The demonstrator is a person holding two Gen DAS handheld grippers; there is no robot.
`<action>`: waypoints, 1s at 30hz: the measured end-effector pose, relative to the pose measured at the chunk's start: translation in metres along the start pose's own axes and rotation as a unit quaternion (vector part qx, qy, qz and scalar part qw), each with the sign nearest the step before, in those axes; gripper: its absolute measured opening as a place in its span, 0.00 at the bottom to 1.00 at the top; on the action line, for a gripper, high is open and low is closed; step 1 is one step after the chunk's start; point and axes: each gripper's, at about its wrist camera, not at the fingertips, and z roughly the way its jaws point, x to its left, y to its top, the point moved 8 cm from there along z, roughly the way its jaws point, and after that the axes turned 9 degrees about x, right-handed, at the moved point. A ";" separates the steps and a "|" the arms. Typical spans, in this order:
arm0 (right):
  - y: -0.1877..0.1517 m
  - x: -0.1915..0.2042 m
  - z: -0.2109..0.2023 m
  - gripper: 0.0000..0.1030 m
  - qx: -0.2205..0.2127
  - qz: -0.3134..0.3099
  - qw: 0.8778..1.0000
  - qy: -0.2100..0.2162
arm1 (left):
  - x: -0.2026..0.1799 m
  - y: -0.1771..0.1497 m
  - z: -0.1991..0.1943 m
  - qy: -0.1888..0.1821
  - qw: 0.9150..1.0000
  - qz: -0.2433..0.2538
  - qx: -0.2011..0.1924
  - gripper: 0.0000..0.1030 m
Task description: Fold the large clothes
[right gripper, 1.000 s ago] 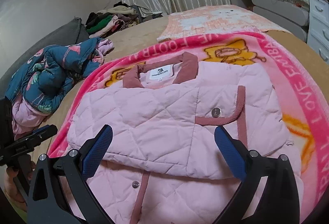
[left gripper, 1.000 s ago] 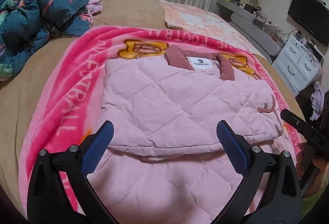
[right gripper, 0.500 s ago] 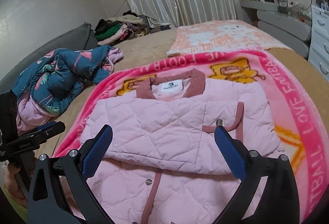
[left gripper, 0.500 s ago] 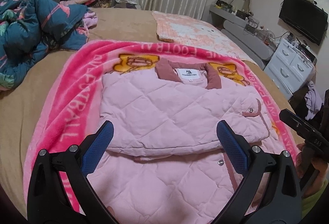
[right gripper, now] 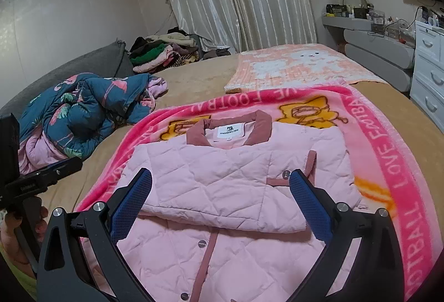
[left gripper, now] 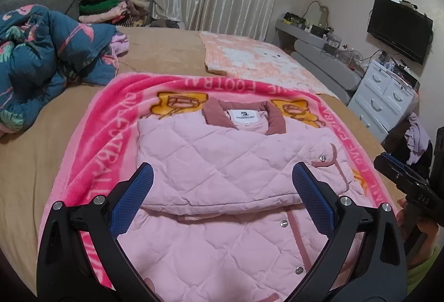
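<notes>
On pink blanket point(left gripper: 91, 152): folded jacket point(left gripper: 227, 160); both grippers empty, fingers apart.

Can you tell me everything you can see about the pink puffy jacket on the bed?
The pink jacket is soft-looking and quilted in diamond stitching, with a darker rose collar, rose trim down its front and small silver snaps. A white label shows inside the neck. It lies flat on the bright pink blanket, collar at the far end, with its sides folded over the top half, leaving a thick folded edge across the middle. Both grippers are open and hold nothing.
</notes>
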 end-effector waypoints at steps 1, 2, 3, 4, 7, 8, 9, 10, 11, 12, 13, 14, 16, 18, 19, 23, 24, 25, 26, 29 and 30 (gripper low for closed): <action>0.000 0.000 -0.002 0.96 -0.001 0.001 1.000 0.000 | -0.002 0.000 -0.003 -0.001 1.000 0.001 -0.003 0.91; -0.001 0.001 -0.005 0.96 -0.003 0.001 1.000 0.001 | -0.003 0.000 -0.005 -0.002 1.000 0.001 -0.005 0.91; -0.001 0.000 -0.007 0.96 -0.005 0.002 1.000 0.001 | -0.003 0.000 -0.007 -0.003 1.000 0.002 -0.006 0.91; -0.002 0.000 -0.010 0.96 -0.007 0.002 1.000 0.000 | -0.005 -0.001 -0.009 -0.004 1.000 0.003 -0.009 0.91; -0.004 0.000 -0.017 0.96 -0.010 0.003 1.000 0.000 | -0.012 -0.004 -0.014 -0.009 1.000 0.007 -0.010 0.91; -0.005 0.000 -0.019 0.96 -0.011 0.003 1.000 -0.001 | -0.013 -0.005 -0.015 -0.010 1.000 0.009 -0.011 0.91; -0.006 0.000 -0.021 0.96 -0.013 0.004 1.000 -0.002 | -0.014 -0.006 -0.016 -0.010 1.000 0.011 -0.011 0.91; -0.007 -0.001 -0.024 0.96 -0.016 0.005 1.000 -0.003 | -0.017 -0.007 -0.018 -0.011 1.000 0.015 -0.013 0.91; -0.008 -0.001 -0.026 0.96 -0.017 0.007 1.000 -0.001 | -0.019 -0.008 -0.020 -0.011 1.000 0.017 -0.014 0.91; -0.010 -0.001 -0.029 0.96 -0.018 0.009 1.000 0.000 | -0.020 -0.009 -0.022 -0.012 1.000 0.018 -0.014 0.91; -0.011 -0.002 -0.031 0.96 -0.019 0.010 1.000 0.000 | -0.022 -0.011 -0.024 -0.012 1.000 0.019 -0.015 0.91; -0.013 -0.002 -0.033 0.96 -0.019 0.012 1.000 0.000 | -0.023 -0.012 -0.026 -0.014 1.000 0.019 -0.017 0.91; -0.016 -0.002 -0.036 0.96 -0.020 0.012 1.000 0.000 | -0.026 -0.014 -0.030 -0.017 1.000 0.018 -0.019 0.91; -0.019 -0.001 -0.037 0.96 -0.020 0.012 1.000 0.001 | -0.030 -0.017 -0.035 -0.020 0.999 0.022 -0.022 0.91; -0.021 -0.001 -0.039 0.96 -0.020 0.013 1.000 0.002 | -0.031 -0.018 -0.037 -0.020 0.999 0.025 -0.023 0.91; -0.025 0.000 -0.043 0.96 -0.022 0.013 1.000 0.002 | -0.037 -0.028 -0.045 -0.021 0.999 0.030 -0.027 0.91; -0.026 0.001 -0.045 0.96 -0.023 0.013 1.000 0.002 | -0.037 -0.031 -0.047 -0.021 0.999 0.030 -0.027 0.91; -0.027 0.001 -0.046 0.96 -0.025 0.014 1.000 0.003 | -0.038 -0.033 -0.048 -0.020 0.999 0.033 -0.027 0.91; -0.029 0.001 -0.048 0.96 -0.025 0.014 1.000 0.004 | -0.039 -0.034 -0.050 -0.019 0.999 0.034 -0.028 0.91; -0.032 0.004 -0.054 0.96 -0.028 0.014 0.999 0.011 | -0.038 -0.039 -0.056 -0.016 0.999 0.033 -0.032 0.91; -0.034 0.005 -0.056 0.96 -0.029 0.013 0.999 0.013 | -0.038 -0.041 -0.058 -0.015 0.999 0.032 -0.033 0.91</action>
